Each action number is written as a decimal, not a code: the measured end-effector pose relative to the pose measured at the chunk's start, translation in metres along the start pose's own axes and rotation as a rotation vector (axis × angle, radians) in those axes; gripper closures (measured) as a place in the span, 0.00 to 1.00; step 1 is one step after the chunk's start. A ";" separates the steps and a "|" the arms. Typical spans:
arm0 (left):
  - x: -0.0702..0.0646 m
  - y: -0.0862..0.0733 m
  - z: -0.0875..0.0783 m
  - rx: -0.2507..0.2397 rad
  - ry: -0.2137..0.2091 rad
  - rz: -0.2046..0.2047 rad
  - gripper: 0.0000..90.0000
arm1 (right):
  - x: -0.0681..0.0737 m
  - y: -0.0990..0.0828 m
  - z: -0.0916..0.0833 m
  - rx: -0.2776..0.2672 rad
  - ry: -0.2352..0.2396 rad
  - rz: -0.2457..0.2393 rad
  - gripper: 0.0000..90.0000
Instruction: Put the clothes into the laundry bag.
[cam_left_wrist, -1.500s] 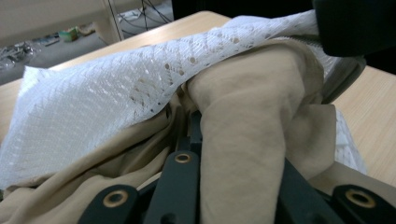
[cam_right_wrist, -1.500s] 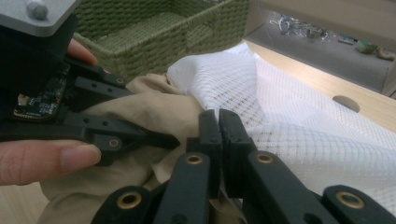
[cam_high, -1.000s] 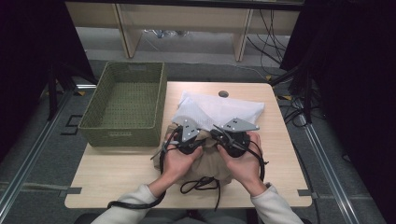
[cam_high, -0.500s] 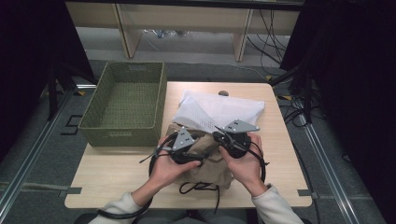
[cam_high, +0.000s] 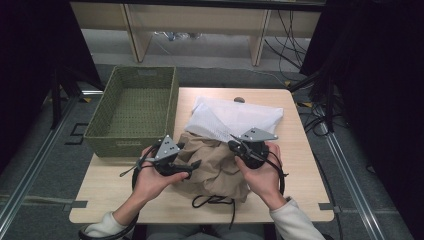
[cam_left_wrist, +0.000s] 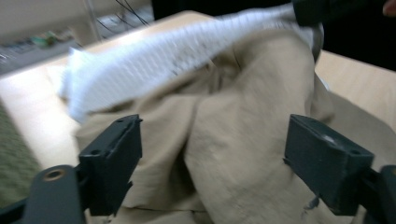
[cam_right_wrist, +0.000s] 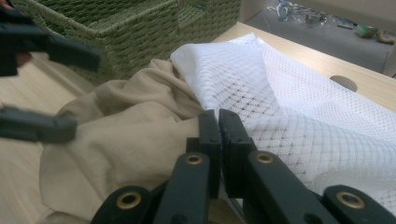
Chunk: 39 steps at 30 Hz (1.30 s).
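A crumpled tan cloth (cam_high: 215, 165) lies on the table, its far end tucked into a white mesh bag (cam_high: 235, 117). My right gripper (cam_high: 234, 139) is shut on the bag's near edge, where mesh (cam_right_wrist: 303, 107) meets cloth (cam_right_wrist: 116, 126), and holds that edge raised. Its jaws (cam_right_wrist: 218, 119) are pressed together. My left gripper (cam_high: 190, 167) sits at the cloth's left side, pointing right. Its jaws have just been opening and stand wide (cam_left_wrist: 212, 135). The tan cloth (cam_left_wrist: 243, 116) is bunched just ahead of them, and the pads do not press on it.
A green woven basket (cam_high: 130, 145) stands empty at the table's left, close to my left hand. A black cord (cam_high: 215, 202) lies looped near the front edge. Bare wood table (cam_high: 300, 170) shows to the right, with a cable hole (cam_high: 239, 99) behind the bag.
My left gripper let go of the tan cloth, opened wide and drew back to the left, away from the right gripper. The right gripper kept still, shut on the bag's edge.
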<state>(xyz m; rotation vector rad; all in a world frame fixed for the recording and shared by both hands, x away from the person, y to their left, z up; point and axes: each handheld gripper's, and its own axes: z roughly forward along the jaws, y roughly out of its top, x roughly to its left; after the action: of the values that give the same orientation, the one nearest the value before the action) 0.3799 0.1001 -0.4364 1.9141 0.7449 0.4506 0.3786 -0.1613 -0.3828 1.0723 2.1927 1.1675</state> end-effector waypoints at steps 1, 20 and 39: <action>-0.001 -0.002 0.005 0.022 -0.018 0.004 0.18 | -0.001 0.000 0.001 -0.003 0.006 -0.016 0.99; -0.041 -0.028 0.064 0.229 -0.113 0.028 0.30 | 0.001 -0.001 0.005 0.017 0.016 -0.029 0.99; -0.046 0.005 0.069 0.066 -0.110 -0.127 0.92 | 0.009 0.003 0.000 0.003 0.026 -0.046 0.99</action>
<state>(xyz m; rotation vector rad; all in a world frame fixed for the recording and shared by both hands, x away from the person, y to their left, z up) 0.3885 0.0213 -0.4617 1.9230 0.8113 0.2428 0.3742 -0.1528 -0.3809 1.0084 2.2275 1.1650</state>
